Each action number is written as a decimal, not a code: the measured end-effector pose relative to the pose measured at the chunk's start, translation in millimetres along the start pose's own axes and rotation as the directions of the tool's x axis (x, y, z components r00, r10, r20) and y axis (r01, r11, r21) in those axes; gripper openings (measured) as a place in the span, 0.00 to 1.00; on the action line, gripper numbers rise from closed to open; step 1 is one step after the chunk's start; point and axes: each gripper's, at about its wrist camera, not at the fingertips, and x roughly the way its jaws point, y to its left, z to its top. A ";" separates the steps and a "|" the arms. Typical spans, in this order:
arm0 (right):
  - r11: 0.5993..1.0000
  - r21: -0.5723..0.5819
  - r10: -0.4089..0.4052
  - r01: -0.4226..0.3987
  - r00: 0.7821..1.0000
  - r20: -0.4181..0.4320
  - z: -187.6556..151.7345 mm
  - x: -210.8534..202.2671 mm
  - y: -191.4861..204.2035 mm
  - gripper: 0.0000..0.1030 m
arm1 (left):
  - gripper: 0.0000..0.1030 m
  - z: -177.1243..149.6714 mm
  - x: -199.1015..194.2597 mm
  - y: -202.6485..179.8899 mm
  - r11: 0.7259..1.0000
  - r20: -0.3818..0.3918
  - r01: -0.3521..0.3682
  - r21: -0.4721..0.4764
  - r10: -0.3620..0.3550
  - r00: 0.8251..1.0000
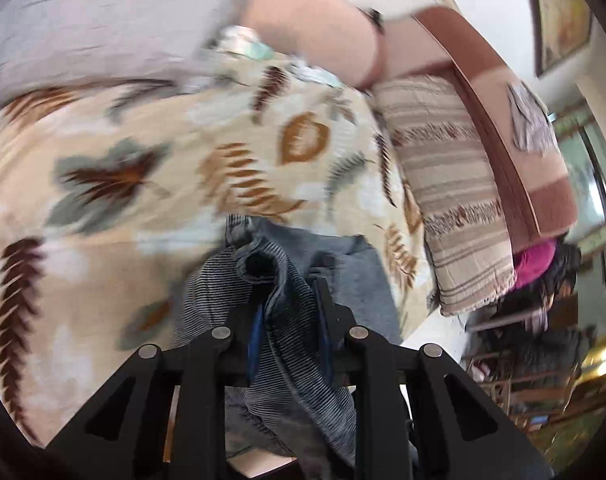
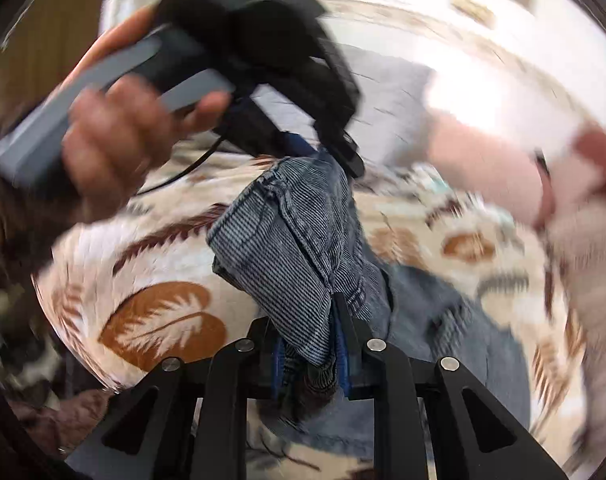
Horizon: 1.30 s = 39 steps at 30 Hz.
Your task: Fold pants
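1. Open bedspread lay across the left and center of the left wrist frame.
2. A striped pillow blocked the right side.
3. In the right wrist frame, the left hand-held gripper and hand crowded the upper left.

Ribbed blue-grey corduroy-like cloth forms the pants, over a soft matt leaf-print bedspread. The left gripper looks matt black plastic (with dull metal pins); a woven striped pillow, somewhat blurred, seems coarse.
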 end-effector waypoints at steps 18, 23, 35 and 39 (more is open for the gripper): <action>0.718 0.669 0.320 -0.192 0.944 -0.073 -114.9 23.1 -182.0 0.30 | 0.24 -4.5 180.6 -103.7 0.948 -0.212 -0.254 0.192 0.293 0.932; 0.711 0.663 0.352 -0.235 0.935 -0.046 -119.5 16.9 -186.3 0.36 | 0.34 -12.4 160.7 -126.3 0.914 -0.124 -0.307 0.264 0.348 0.929; 0.722 0.650 0.335 -0.237 0.942 -0.029 -118.8 -1.4 -193.3 0.53 | 0.46 -19.6 101.9 -133.5 0.800 0.144 -0.494 0.342 0.475 0.868; 0.722 0.655 0.320 -0.223 0.947 -0.030 -114.2 -4.7 -195.6 0.59 | 0.49 -16.7 94.9 -124.8 0.779 0.160 -0.515 0.357 0.492 0.856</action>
